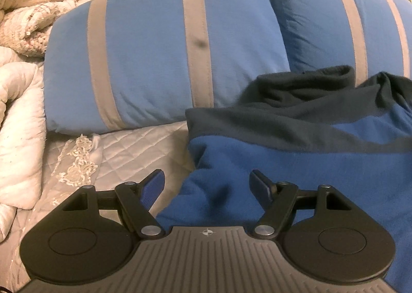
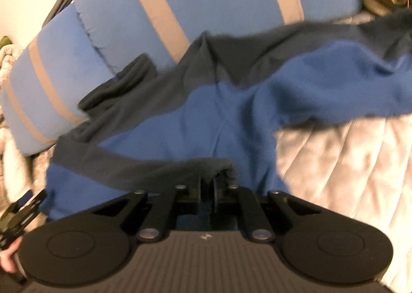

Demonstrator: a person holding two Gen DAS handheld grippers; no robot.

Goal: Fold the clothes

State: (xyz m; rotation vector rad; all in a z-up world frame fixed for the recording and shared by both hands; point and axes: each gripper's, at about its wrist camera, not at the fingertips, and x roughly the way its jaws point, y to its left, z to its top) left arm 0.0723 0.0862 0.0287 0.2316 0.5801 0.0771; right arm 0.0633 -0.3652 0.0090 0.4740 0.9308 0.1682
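Fleece fills the low centre of my right wrist view, where my right gripper [image 2: 206,186] has its jaws pressed together on the dark hem of the blue and charcoal sweater [image 2: 206,115]. Just above that pinch, the sweater spreads over the quilted bed cover [image 2: 347,154], with one sleeve reaching to the right edge of the frame. My left gripper also shows at the lower left edge of this view.

In the left wrist view, my left gripper [image 1: 207,184] sits low in the frame with its jaws spread wide, and the pads touch nothing. The sweater's [image 1: 296,164] blue edge lies between and beyond them, occupying the lower right of the picture, its dark collar bunched higher up at the right. Pale quilted bed cover [image 1: 123,148] shows at the lower left.

Farther up, two blue pillows [image 1: 154,61] with grey stripes lie across the frame, the sweater's top resting against the right one. At the upper left, rumpled cream blankets [image 1: 23,27] are piled up.
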